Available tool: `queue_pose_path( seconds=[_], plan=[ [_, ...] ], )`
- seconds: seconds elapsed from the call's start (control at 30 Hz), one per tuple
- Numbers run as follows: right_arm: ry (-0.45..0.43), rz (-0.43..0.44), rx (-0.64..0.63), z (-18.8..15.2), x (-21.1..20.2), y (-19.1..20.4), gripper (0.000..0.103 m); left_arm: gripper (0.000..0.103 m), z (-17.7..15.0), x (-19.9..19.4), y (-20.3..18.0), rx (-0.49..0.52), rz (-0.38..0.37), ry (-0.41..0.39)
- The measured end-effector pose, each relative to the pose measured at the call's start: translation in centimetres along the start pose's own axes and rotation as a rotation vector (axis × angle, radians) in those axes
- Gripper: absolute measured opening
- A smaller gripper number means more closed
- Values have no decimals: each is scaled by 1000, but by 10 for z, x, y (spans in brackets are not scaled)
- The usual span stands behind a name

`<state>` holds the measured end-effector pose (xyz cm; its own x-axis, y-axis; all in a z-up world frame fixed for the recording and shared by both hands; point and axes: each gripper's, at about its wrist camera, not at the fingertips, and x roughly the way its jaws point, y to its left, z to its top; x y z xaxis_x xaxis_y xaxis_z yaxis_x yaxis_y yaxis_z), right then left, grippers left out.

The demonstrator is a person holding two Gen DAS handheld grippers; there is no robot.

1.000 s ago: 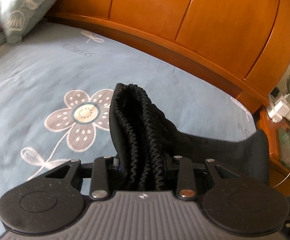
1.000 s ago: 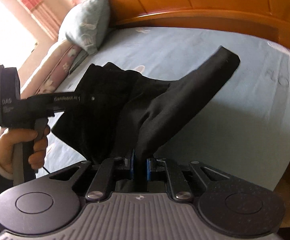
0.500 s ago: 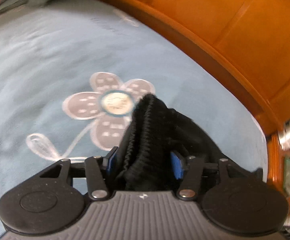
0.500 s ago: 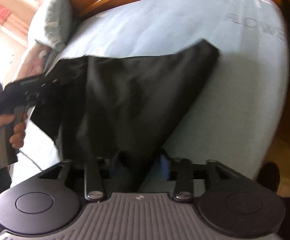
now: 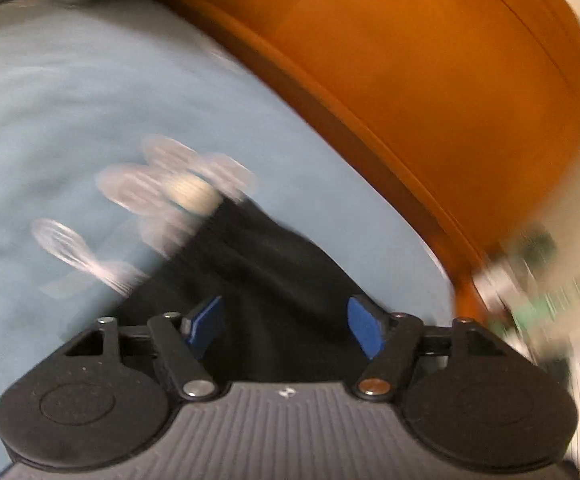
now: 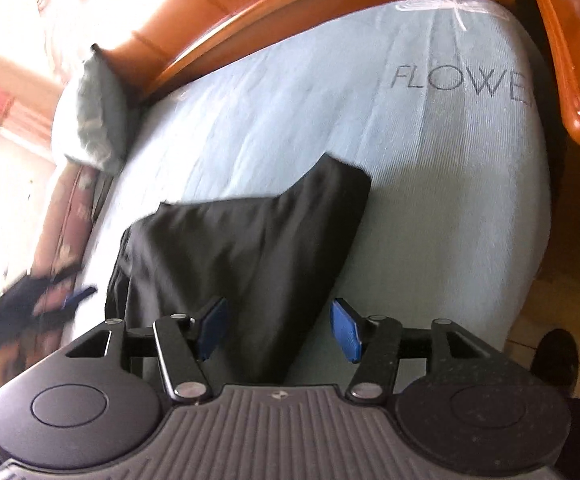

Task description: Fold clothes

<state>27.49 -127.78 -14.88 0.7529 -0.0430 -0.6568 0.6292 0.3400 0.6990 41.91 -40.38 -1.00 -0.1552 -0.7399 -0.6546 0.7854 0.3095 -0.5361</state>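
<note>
- Bed point(image 6: 450, 208): pale blue sheet w/ grey "FLOWE.." lettering far right in the right wrist view; blurred flower print point(image 5: 177, 188) mid-left in the left wrist view.
- Headboard point(image 5: 430, 80): orange wood, curved, runs along far edge of bed; sun glare on it far left in the right wrist view.
- Garment point(image 6: 241, 264): black, lying flat on sheet near the bed's near edge, folded over, one corner pointing far-right. In the left wrist view, black cloth point(image 5: 265, 280) spreads out from between the pads, partly covering the flower.
- Pillow point(image 6: 93, 124): grey-blue, far left, against headboard.
- Nightstand point(image 6: 570, 60): orange wood, far right, beside bed.
- L gripper point(image 5: 285, 326): jaws apart, have just been opening; blue pads point(image 5: 364, 328) stand clear of the cloth lying between them, no clamp. Frame motion-blurred.
- R gripper point(image 6: 277, 330): jaws apart, have just been opening; garment edge lies between the pads point(image 6: 346, 332), not pinched.
- Clutter point(image 5: 530, 288): green/white, blurred, right of headboard end; can't tell what.
</note>
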Motion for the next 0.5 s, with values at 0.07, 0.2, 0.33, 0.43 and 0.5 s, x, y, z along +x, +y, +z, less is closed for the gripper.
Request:
queue_pose_path(
  seconds=[0.07, 0.2, 0.33, 0.43, 0.5],
  plan=[
    [-9, 42, 44, 8, 12, -8, 61, 70, -20, 10, -23, 120, -9, 22],
    [-50, 29, 86, 19, 26, -9, 17, 70, -41, 22, -38, 242, 109, -25],
    [-111, -28, 58, 16, 21, -7, 10, 68, -49, 30, -8, 137, 253, 30],
    [-111, -37, 57, 19, 25, -7, 12, 68, -52, 18, -6, 144, 225, 8],
    [-102, -51, 56, 24, 26, -6, 18, 69, -46, 7, -15, 152, 222, -35]
  ],
)
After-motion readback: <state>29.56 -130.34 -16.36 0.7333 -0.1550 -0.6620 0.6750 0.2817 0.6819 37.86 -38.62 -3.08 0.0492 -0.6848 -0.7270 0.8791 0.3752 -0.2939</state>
